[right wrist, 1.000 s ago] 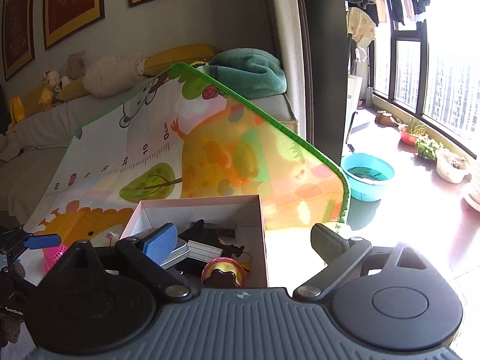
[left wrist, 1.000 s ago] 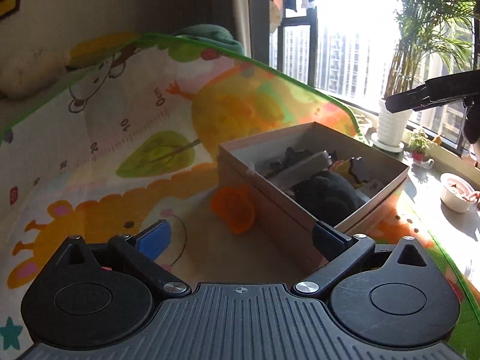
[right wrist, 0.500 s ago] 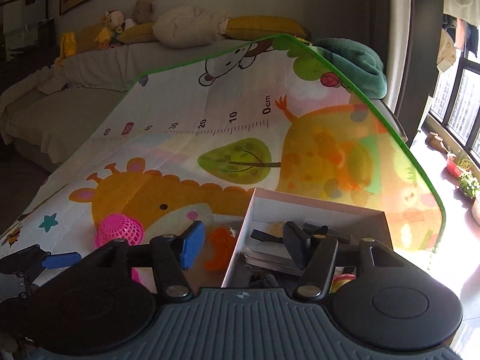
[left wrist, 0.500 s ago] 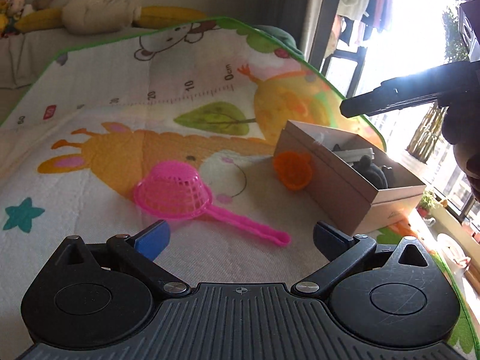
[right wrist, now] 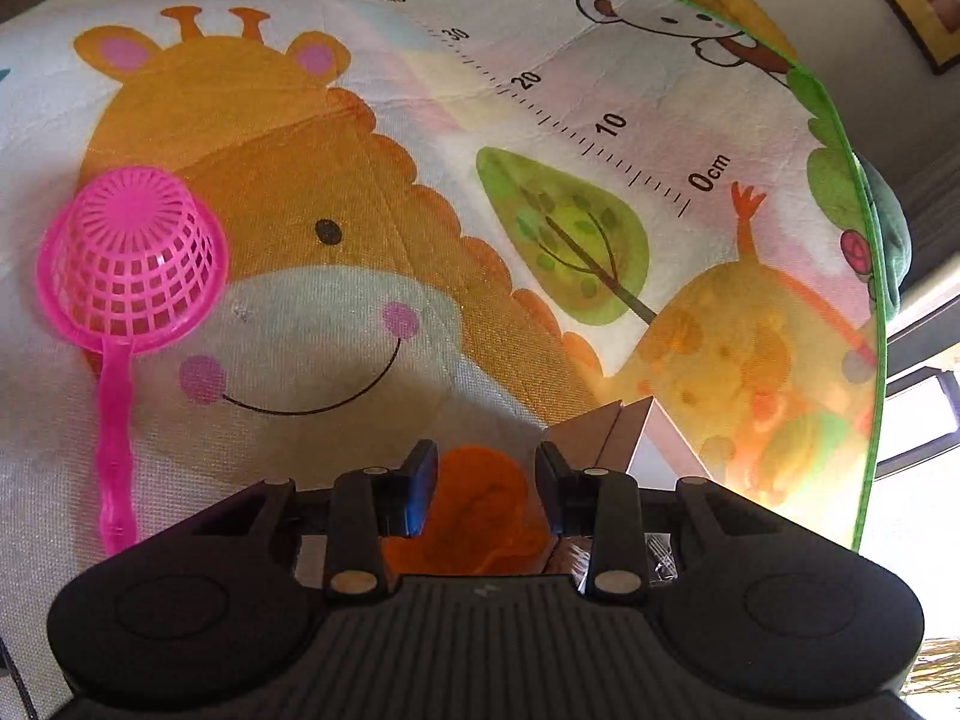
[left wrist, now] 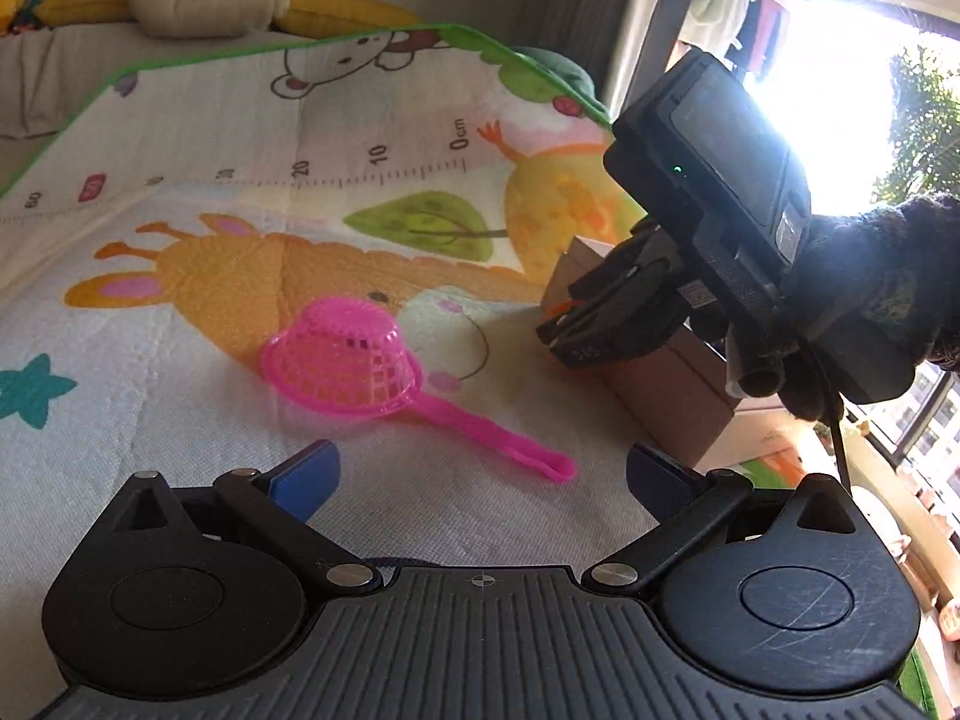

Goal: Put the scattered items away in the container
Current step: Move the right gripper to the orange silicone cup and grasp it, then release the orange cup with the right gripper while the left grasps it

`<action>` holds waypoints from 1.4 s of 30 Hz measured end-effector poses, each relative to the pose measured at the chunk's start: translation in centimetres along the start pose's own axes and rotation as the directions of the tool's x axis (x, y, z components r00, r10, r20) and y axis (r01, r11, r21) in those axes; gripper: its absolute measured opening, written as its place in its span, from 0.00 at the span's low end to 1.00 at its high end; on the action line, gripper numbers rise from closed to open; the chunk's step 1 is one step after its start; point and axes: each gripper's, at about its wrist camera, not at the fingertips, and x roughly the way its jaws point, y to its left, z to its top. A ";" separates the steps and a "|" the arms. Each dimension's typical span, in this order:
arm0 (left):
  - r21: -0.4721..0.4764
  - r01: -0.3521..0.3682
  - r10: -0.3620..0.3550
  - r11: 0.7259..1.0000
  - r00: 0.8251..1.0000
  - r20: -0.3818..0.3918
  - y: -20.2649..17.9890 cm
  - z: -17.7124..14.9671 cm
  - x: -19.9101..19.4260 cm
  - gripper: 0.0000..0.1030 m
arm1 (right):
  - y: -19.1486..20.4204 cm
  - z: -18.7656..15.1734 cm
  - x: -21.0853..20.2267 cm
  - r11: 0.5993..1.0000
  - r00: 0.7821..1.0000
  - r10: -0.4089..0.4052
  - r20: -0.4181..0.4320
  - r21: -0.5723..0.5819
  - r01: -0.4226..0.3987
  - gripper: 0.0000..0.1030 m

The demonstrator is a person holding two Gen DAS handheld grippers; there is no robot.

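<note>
Cardboard box [left wrist: 672,384] — contents hidden

Pink mesh strainer [left wrist: 342,360], left-centre of the left wrist view. Orange toy [right wrist: 474,516], bottom centre of the right wrist view. Brown cardboard box [left wrist: 672,384], right. Play mat [left wrist: 210,240]: white, green edge, orange giraffe, green tree, black ruler marks. Left tool [left wrist: 480,480]: black, blue pads.

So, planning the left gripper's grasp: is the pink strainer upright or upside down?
Upside down: the pink strainer rests rim-down on the play mat, its closed bottom facing up, handle lying flat.
</note>
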 end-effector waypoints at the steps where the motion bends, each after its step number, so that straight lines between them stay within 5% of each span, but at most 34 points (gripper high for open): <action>1: -0.008 -0.007 0.007 1.000 1.000 0.000 0.1 0.0 0.0 1.00 | 0.2 -0.3 -0.2 1.000 1.000 -0.003 0.007 -0.014 0.003 0.28; 5: -0.083 -0.059 0.059 0.995 0.998 -0.008 1.4 0.3 0.1 1.00 | 0.7 -1.9 -2.5 0.999 0.999 0.003 0.045 -0.032 -0.001 0.06; 9: -0.149 -0.062 0.063 0.987 0.998 0.003 2.7 0.5 -0.2 1.00 | 0.7 -4.2 -6.6 0.998 0.994 0.054 0.097 0.012 -0.056 0.06; 18: -0.079 -0.084 0.084 0.993 0.996 0.004 1.5 0.4 0.1 1.00 | 1.1 -9.7 -12.5 0.970 0.963 0.194 0.188 0.110 -0.216 0.06; 23: -0.086 -0.110 0.112 0.990 0.993 0.024 1.5 0.3 -0.1 1.00 | 3.2 -8.9 -11.6 0.999 0.960 0.053 0.276 -0.025 -0.048 0.11; 26: -0.141 -0.120 0.128 0.983 0.991 0.047 2.4 0.4 -0.5 1.00 | 4.2 -7.6 -9.9 0.997 0.964 0.060 0.259 -0.057 -0.047 0.16; 29: -0.186 -0.132 0.146 0.974 0.987 0.065 3.2 0.6 -0.7 1.00 | 5.1 -6.6 -8.3 0.998 0.968 0.048 0.248 -0.055 -0.036 0.39; 34: -0.222 -0.116 0.132 0.968 0.989 0.062 3.9 0.7 -0.7 1.00 | 5.8 -6.0 -6.3 0.999 0.970 0.035 0.241 -0.018 -0.031 0.39; 37: -0.226 -0.108 0.125 0.968 0.990 0.064 4.0 0.6 -0.7 1.00 | 6.0 -6.0 -5.5 1.000 0.968 0.006 0.249 0.001 -0.006 0.25; 39: -0.239 -0.102 0.121 0.966 0.991 0.064 4.1 0.6 -0.6 1.00 | 5.9 -6.2 -5.6 1.000 0.966 -0.006 0.258 0.029 -0.001 0.05; 42: -0.253 -0.098 0.118 0.963 0.991 0.065 4.3 0.6 -0.6 1.00 | 5.5 -7.3 -7.4 0.997 0.955 0.010 0.297 0.068 -0.031 0.04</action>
